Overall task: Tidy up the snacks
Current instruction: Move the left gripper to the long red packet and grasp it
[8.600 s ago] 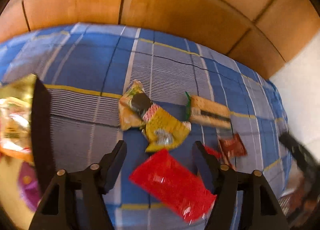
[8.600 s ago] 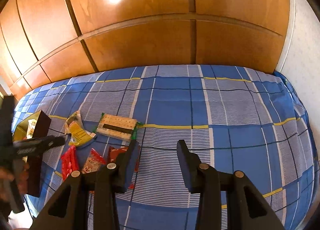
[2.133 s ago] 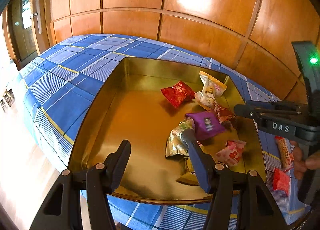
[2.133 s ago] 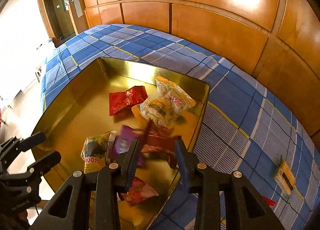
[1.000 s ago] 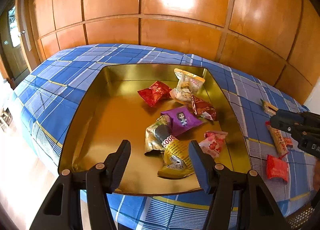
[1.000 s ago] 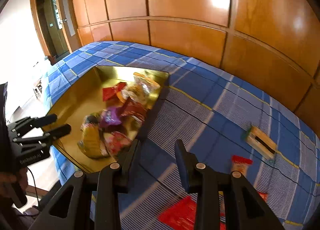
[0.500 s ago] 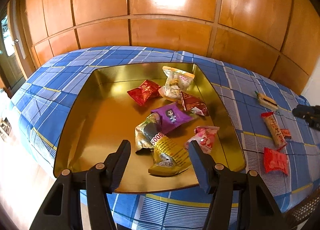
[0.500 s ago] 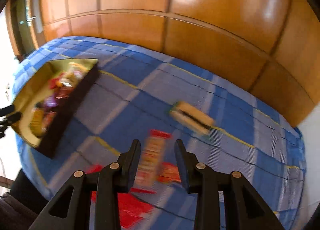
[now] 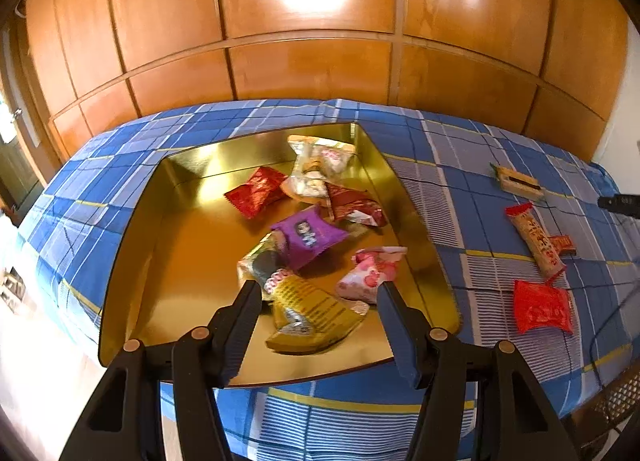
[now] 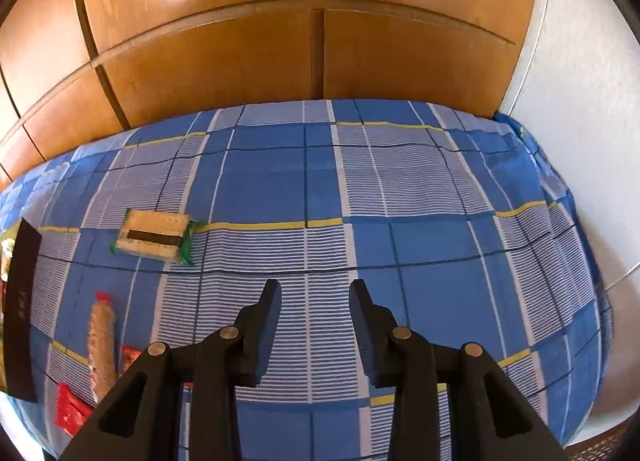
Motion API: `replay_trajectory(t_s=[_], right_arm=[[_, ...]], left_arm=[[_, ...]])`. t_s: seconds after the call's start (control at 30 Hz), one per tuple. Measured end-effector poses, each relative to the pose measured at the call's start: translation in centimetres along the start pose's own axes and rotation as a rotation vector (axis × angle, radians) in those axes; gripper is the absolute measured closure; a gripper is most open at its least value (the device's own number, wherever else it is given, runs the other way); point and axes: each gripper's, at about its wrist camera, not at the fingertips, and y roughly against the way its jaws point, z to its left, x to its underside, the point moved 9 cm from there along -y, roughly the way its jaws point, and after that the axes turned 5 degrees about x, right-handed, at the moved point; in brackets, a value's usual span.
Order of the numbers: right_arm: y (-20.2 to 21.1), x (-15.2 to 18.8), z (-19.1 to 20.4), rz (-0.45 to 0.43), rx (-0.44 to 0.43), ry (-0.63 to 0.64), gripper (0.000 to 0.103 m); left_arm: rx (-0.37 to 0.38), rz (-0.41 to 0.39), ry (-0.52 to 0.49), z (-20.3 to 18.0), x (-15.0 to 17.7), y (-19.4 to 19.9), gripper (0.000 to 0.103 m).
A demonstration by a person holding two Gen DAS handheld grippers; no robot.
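Gold-coloured tin tray point(image 9: 132, 245) sits on the blue checked cloth point(image 10: 400, 189) with seven or so wrapped snacks already in it, while four wait outside: a cracker pack point(image 10: 154, 236), a long bar point(image 10: 102, 341), a small red packet point(image 10: 130, 355) tucked against that bar, and a flat red sachet point(image 9: 542, 311) nearest me. My left gripper point(image 9: 316, 289) hangs over the tray's near end, jaws apart and empty. My right gripper point(image 10: 315, 293) points at bare cloth, jaws narrowly apart with nothing between them; the loose snacks lie off to its left.

These packets look light, soft and crinkly, so I judge the foil may slide under my pads. The cracker pack is likely brittle inside; I would take it across its short sides, gently.

A second ago my right gripper looked over the tray; it has since swung to the open cloth. My left has barely shifted.
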Motion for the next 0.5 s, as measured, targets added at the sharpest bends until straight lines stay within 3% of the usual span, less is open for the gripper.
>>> replay_trajectory(t_s=[0.27,0.5], right_arm=[[0.3,0.0,1.0,-0.012,-0.011,0.032,0.067],[0.2,-0.1,0.4,-0.003,-0.019,-0.008,0.067]], left_arm=[[0.045,0.015,-0.079,-3.5,-0.5,-0.5,0.042],[0.155,0.030,-0.189,-8.9,-1.1,-0.8,0.042]])
